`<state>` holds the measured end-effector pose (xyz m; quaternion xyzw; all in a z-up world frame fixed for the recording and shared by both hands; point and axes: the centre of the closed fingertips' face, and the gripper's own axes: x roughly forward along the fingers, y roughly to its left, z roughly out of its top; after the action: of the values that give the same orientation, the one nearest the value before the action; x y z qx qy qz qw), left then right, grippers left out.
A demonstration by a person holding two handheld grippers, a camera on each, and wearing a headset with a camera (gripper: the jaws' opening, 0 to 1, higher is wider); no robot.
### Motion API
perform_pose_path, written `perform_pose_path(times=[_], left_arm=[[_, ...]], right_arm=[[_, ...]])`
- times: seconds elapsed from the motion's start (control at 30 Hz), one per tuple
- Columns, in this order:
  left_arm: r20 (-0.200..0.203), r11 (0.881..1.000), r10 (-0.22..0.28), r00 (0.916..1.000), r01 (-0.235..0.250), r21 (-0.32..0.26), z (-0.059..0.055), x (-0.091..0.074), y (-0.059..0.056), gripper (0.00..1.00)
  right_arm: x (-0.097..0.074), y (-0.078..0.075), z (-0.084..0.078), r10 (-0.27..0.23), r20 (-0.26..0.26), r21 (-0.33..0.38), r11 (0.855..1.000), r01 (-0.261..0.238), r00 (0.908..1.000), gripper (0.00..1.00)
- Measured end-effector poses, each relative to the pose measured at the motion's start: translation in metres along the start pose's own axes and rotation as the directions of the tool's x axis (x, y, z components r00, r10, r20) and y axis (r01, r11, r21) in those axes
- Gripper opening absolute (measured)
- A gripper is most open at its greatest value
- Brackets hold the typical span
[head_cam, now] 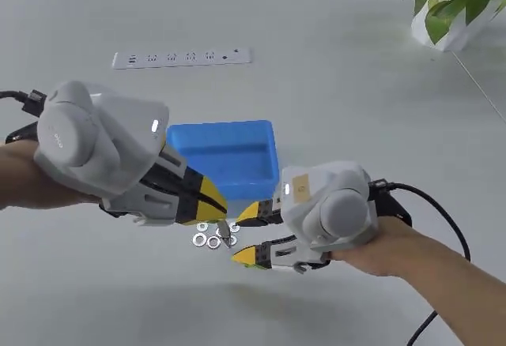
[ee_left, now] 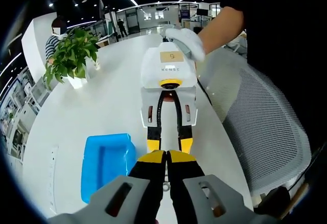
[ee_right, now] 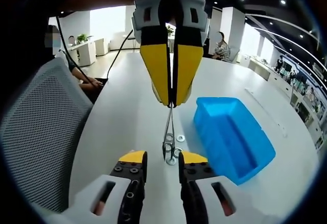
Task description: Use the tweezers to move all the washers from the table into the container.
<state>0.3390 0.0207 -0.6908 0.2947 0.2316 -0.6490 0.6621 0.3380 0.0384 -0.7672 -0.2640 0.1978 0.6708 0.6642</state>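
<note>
Several small metal washers [head_cam: 209, 238] [ee_right: 173, 150] lie in a cluster on the white table, just in front of the blue container [head_cam: 225, 155] [ee_left: 104, 162] [ee_right: 232, 138]. My left gripper [head_cam: 213, 204] [ee_left: 167, 157] [ee_right: 171, 101] is shut on thin metal tweezers [head_cam: 226, 233] [ee_right: 168, 127]. The tweezers point down, with their tips among the washers. My right gripper [head_cam: 247, 235] [ee_left: 169, 144] [ee_right: 163, 157] faces the left one from the other side of the washers. Its jaws are open and hold nothing. I cannot tell whether the tweezer tips pinch a washer.
A white power strip [head_cam: 182, 58] lies beyond the container. A potted plant [head_cam: 447, 6] [ee_left: 71, 60] stands at the far right corner of the table. A grey mesh chair [ee_left: 265, 127] [ee_right: 36, 132] stands beside the table. A black cable [head_cam: 443, 220] trails from the right gripper.
</note>
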Motion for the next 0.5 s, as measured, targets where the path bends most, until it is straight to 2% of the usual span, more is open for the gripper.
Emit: perform_pose_path(times=[0.23,0.5], left_arm=[[0.003,1.000,-0.002,1.0000,0.002,-0.007,0.001,0.001,0.000,0.04],[0.005,1.000,0.001,1.0000,-0.001,-0.012,-0.001,0.000,0.001,0.05]], right_arm=[[0.009,-0.002,0.002,0.006,-0.005,-0.010,1.000,-0.006,1.0000,0.20],[0.014,-0.009,0.003,-0.018,-0.004,0.010,1.000,0.018,0.9998,0.12]])
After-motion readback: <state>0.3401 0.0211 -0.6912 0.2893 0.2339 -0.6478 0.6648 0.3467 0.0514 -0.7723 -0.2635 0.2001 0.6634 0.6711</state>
